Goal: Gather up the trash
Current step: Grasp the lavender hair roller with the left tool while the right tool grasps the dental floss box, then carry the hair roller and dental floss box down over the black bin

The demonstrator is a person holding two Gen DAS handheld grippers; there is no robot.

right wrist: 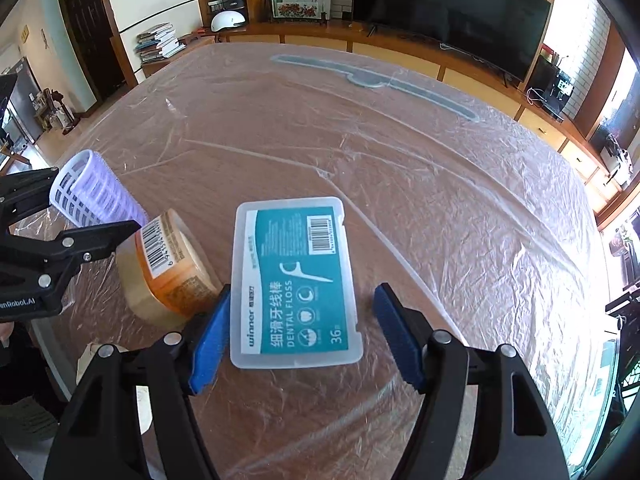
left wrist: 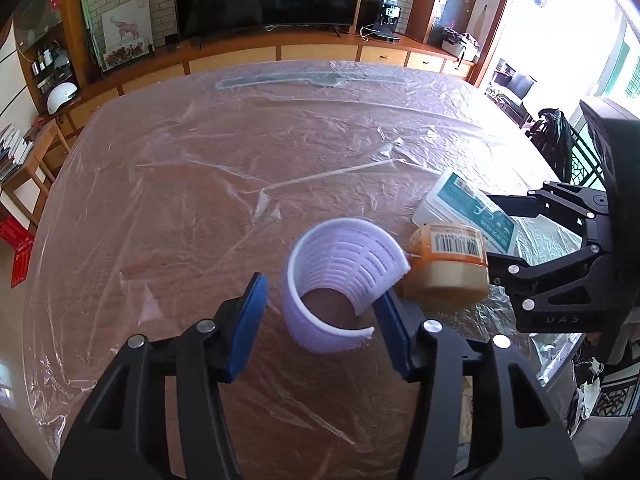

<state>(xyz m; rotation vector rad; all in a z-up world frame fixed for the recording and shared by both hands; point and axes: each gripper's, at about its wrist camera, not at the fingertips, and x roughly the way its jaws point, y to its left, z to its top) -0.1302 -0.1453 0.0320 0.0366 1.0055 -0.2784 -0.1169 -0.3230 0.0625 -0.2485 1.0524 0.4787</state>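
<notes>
- Dental floss box [right wrist: 297, 280]: flat on plastic-covered bench [right wrist: 440, 184], between pads of right claw [right wrist: 304, 334], pads apart, not pressing.
- White slotted cup [left wrist: 340, 284]: on its side, between pads of left claw [left wrist: 320, 328], jaws apart; right pad touching or just beside its rim.
- Tape roll [left wrist: 448, 268]: between cup and box.

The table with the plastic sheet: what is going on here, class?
A person is clearing trash off the plastic-covered table with a handheld gripper in each hand. The left gripper straddles a white slotted plastic sleeve; its right pad looks to be against it, the left pad still clear. The right gripper straddles a dental floss box lying flat, pads not yet pressing. A tape roll sits between the two items, untouched.
</notes>
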